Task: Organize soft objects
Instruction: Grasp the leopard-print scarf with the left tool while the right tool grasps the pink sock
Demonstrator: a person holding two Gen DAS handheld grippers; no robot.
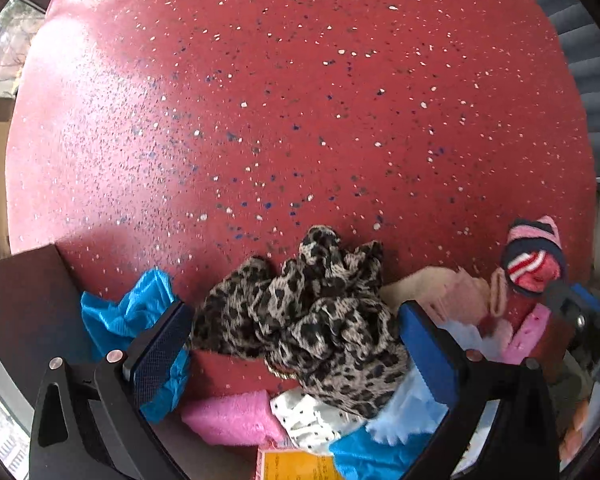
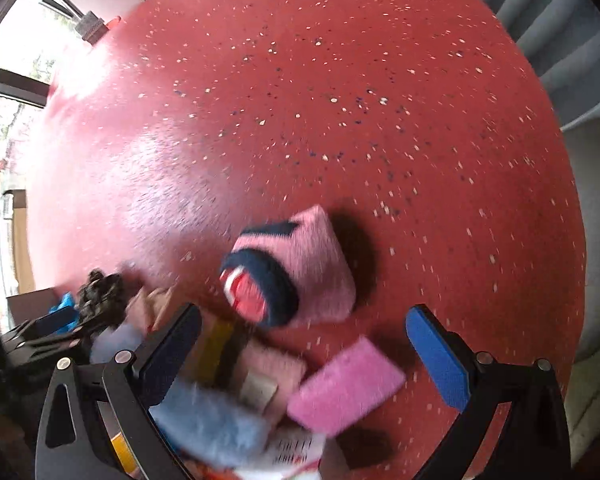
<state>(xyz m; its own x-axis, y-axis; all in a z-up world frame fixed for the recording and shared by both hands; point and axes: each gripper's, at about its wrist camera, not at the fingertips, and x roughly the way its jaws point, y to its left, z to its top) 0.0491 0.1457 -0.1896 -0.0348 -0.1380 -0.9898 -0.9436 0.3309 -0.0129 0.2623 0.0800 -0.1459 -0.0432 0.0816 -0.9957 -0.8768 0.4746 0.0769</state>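
Observation:
My left gripper (image 1: 296, 328) is open, its jaws standing either side of a crumpled leopard-print cloth (image 1: 316, 316) on the red speckled floor. A blue crinkled cloth (image 1: 128, 312), a pink sponge (image 1: 232, 416), a white dotted cloth (image 1: 304, 420) and a light blue fuzzy cloth (image 1: 408, 408) lie around it. My right gripper (image 2: 304, 332) is open above a pink sponge (image 2: 348, 388). A pink, navy and red knitted hat (image 2: 296, 272) lies just beyond it; it also shows in the left wrist view (image 1: 534, 256). A light blue fuzzy cloth (image 2: 212, 420) lies by the left finger.
A dark box wall (image 1: 24, 304) stands at the left. An orange packet (image 1: 296, 466) lies at the bottom. Grey ribbed upholstery (image 2: 540, 12) borders the floor at the upper right. Windows (image 2: 16, 52) are at the left. The red floor (image 1: 280, 100) stretches ahead.

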